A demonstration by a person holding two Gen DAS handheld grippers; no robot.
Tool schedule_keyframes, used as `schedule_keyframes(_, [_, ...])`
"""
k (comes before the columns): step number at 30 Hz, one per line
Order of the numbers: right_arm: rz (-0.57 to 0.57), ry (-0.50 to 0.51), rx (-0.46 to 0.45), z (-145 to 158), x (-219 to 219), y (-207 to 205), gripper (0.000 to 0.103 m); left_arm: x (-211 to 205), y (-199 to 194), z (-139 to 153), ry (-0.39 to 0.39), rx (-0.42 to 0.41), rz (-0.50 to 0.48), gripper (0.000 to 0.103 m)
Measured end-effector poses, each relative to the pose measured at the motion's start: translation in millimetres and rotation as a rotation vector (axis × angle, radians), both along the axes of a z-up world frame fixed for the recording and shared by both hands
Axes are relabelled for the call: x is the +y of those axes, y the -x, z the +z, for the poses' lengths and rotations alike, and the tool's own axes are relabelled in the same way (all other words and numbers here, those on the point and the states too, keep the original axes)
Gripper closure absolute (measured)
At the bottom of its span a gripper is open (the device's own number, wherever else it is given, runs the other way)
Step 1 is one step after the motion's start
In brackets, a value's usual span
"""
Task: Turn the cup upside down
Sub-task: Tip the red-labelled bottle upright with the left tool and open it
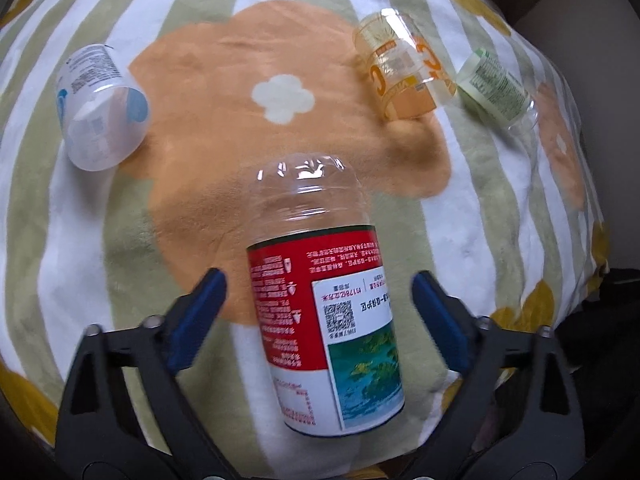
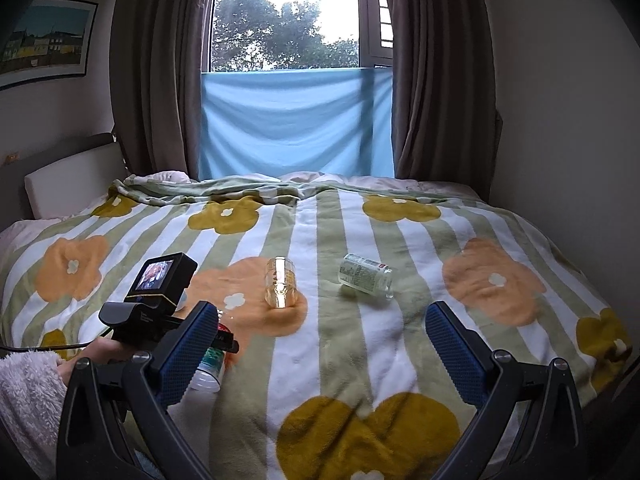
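A clear plastic cup with a red and white label [image 1: 324, 320] lies on its side on the bed blanket between the fingers of my open left gripper [image 1: 318, 308]; the pads are apart from it on both sides. Its open end points toward the camera. In the right wrist view the same cup [image 2: 210, 364] is mostly hidden behind the left gripper's body [image 2: 160, 312] and my own left finger. My right gripper [image 2: 320, 344] is open and empty above the blanket.
Three more cups lie on their sides: a white and blue one [image 1: 100, 108], an orange one [image 1: 404, 68] [image 2: 282, 286] and a green one [image 1: 496, 84] [image 2: 366, 274]. The striped flower blanket [image 2: 360, 360] covers the bed. Curtains and a window stand behind.
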State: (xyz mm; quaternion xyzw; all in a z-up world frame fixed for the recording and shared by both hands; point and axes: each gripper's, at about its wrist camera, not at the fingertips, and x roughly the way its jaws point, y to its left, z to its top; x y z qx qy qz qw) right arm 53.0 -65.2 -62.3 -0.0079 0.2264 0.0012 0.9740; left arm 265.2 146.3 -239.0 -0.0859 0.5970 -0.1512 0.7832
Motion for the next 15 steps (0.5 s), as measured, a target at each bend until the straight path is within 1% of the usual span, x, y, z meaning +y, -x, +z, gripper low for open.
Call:
schedule_keyframes(3, [0.012,-0.005,0.001,2,4,-1,0.000,4,5,9,0.006,-0.011,0.007,0.008])
schedule_keyframes(7, [0.038,-0.009,-0.014,10,10,0,0.000,13,20,31,-0.003,-0.073,0.008,0.008])
schedule_keyframes(11, [0.065,-0.047,-0.046,25,15,4,0.000,24,45,63,-0.006,-0.166,0.019,0.008])
schedule_keyframes(15, [0.071,-0.074,-0.074,42,17,5,0.000,41,84,105,-0.027,-0.307,0.033,0.008])
